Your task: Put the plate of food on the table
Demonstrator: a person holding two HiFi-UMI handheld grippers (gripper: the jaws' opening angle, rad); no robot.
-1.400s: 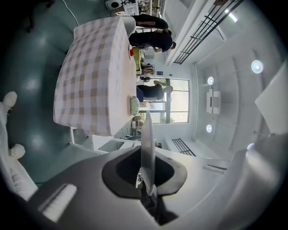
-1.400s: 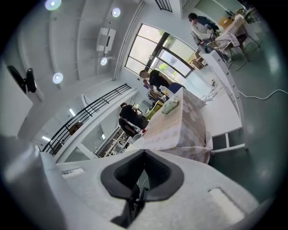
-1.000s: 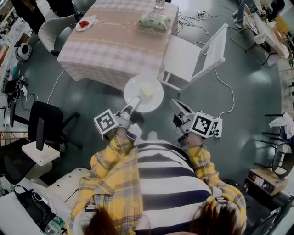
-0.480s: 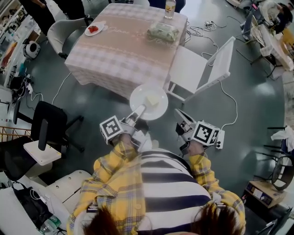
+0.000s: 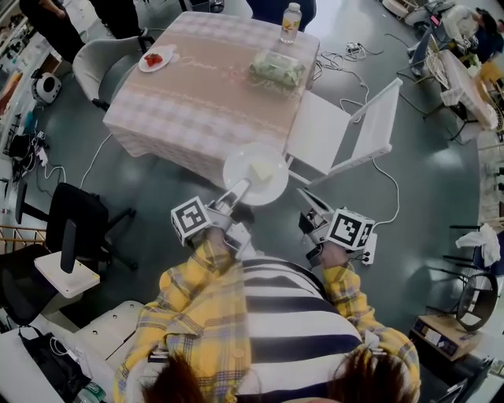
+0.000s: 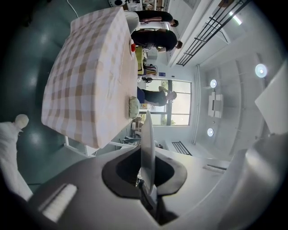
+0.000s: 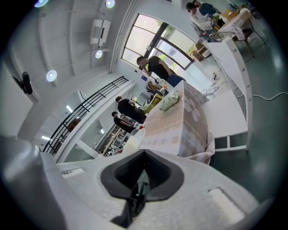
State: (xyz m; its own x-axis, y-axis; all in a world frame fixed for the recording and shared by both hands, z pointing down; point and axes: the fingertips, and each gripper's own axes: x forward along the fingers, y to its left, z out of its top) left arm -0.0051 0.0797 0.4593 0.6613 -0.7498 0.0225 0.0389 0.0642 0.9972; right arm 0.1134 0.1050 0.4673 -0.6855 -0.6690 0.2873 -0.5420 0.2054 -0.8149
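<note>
The left tool [image 5: 239, 189] is clamped on the near rim of the white plate [image 5: 272, 187]. In the left gripper view the plate is seen edge-on as a thin pale blade pinched between the jaws. The plate is held out in the middle of the head view, with a pale yellow piece of food [image 5: 261, 170] resting on it. The left forearm, in a yellow plaid sleeve [image 5: 206, 260], is stretched forward from the torso. The right tool [image 5: 300, 193] is kept closer to the body, just right of the plate and apart from it. Its jaws are brought together with nothing between them.

The plate is placed just in front of the near edge of the bench [image 5: 197, 94], above grey floor [image 5: 157, 189]. A white chair [image 5: 339, 130] stands close on the plate's right. The near half of the bench top is bare cloth. A small dish with red food [image 5: 155, 59] sits at its upper left, and a green packet [image 5: 277, 68] and a bottle [image 5: 290, 22] at its upper right.

Both hands are covered by the marker cubes. The food cannot be made out in the left gripper view. The bench legs are hidden by the checked cloth, and the plate's height against the bench top cannot be judged.
</note>
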